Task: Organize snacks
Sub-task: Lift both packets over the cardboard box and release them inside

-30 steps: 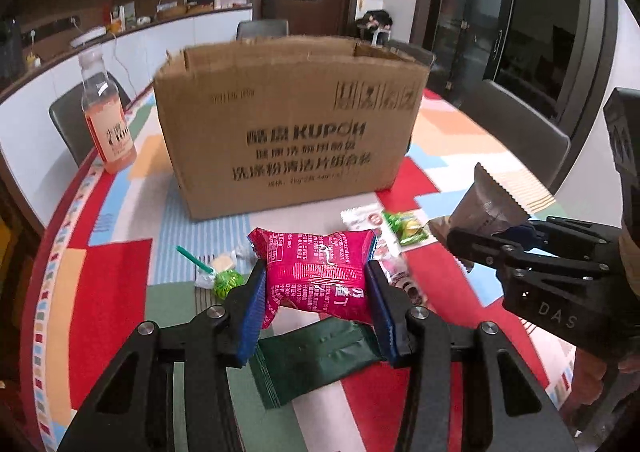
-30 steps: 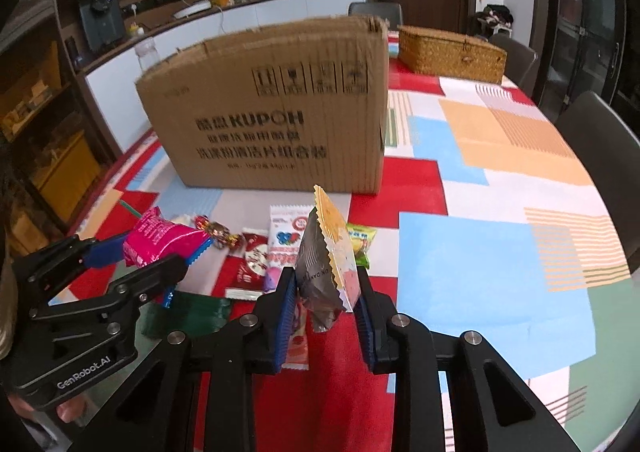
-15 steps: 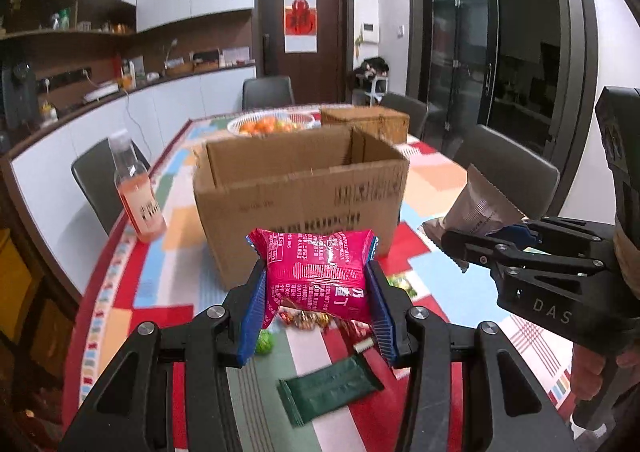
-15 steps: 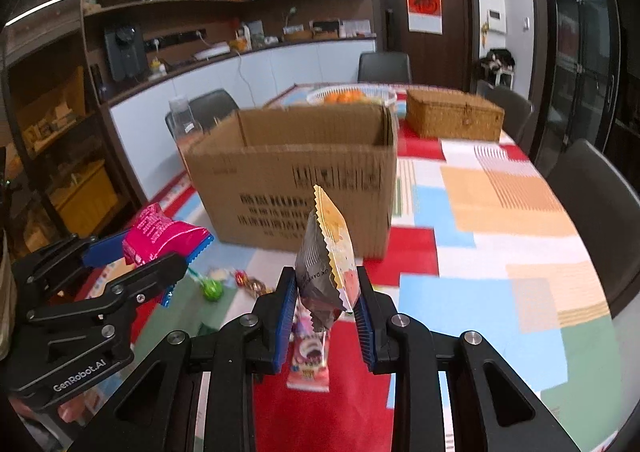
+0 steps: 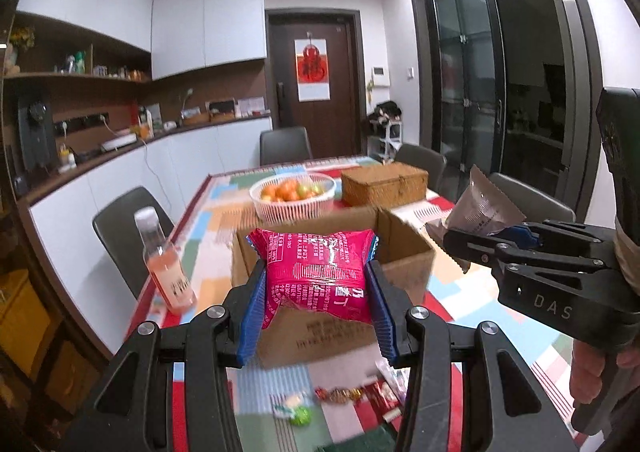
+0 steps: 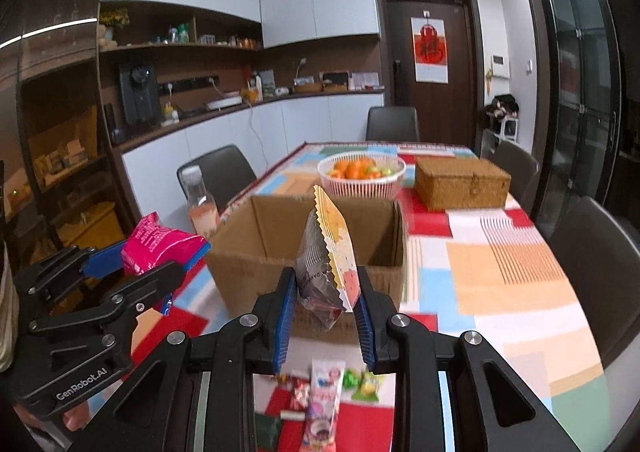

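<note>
My left gripper (image 5: pixel 316 284) is shut on a pink snack packet (image 5: pixel 316 276), held in the air in front of the open cardboard box (image 5: pixel 404 252). My right gripper (image 6: pixel 325 292) is shut on a silver and orange snack pouch (image 6: pixel 326 260), also raised in front of the box (image 6: pixel 260 236). Each gripper shows in the other's view: the right one with its pouch (image 5: pixel 480 211), the left one with its pink packet (image 6: pixel 156 244). Several small snacks and candies (image 6: pixel 324 384) lie on the table below, near a dark green packet (image 5: pixel 360 442).
A pink drink bottle (image 5: pixel 164 260) stands left of the box. A white fruit basket (image 5: pixel 292 195) and a wicker box (image 5: pixel 384 181) sit behind it. Dark chairs (image 6: pixel 592 244) ring the patchwork-covered table (image 6: pixel 500 272).
Both grippers have risen with their snacks from just above the table to above the box's rim. The box's open top and the far table now show.
</note>
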